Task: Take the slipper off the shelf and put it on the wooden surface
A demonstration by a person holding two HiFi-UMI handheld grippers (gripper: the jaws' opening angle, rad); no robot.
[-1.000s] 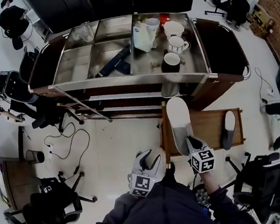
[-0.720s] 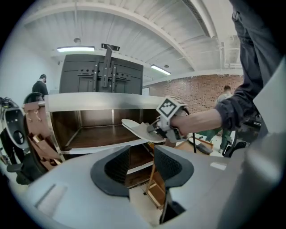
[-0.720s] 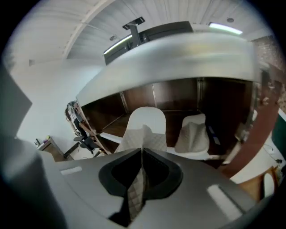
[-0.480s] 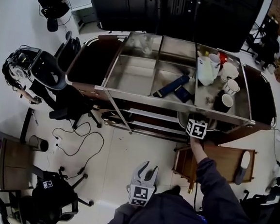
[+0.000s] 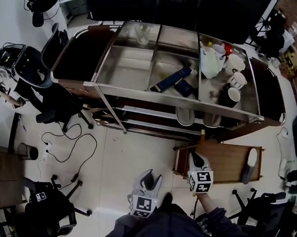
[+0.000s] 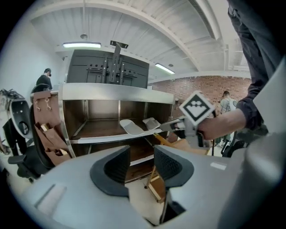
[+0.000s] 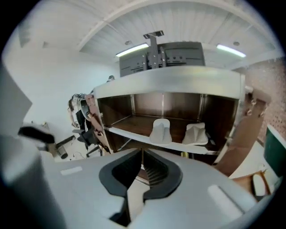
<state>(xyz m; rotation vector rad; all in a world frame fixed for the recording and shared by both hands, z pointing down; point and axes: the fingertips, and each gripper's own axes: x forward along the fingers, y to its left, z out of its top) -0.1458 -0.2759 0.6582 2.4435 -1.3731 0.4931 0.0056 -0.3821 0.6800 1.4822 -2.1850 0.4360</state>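
Note:
Two pale grey slippers point(image 5: 185, 116) point(image 5: 212, 120) lie side by side on the cart's shelf point(image 5: 154, 112); the right gripper view shows them as the left slipper point(image 7: 161, 130) and the right slipper point(image 7: 195, 133). A third slipper point(image 5: 248, 165) rests on the low wooden surface point(image 5: 222, 159). My right gripper point(image 5: 195, 159) hovers over that surface's left edge, pointing at the shelf. Its jaws are closing, tips together point(image 7: 142, 154), with nothing between them. My left gripper point(image 5: 148, 181) hangs over the floor, open point(image 6: 142, 156) and empty.
The steel cart top point(image 5: 127, 67) carries mugs point(image 5: 233, 79), a jug point(image 5: 210, 61) and a blue box point(image 5: 171, 79). Office chairs point(image 5: 52, 210) point(image 5: 264, 213) stand at both sides. A cable point(image 5: 68, 144) loops across the floor left of me.
My right gripper carried a slipper from above the wooden surface to the cart's shelf, let go of it there and drew back empty. The left gripper barely moved.

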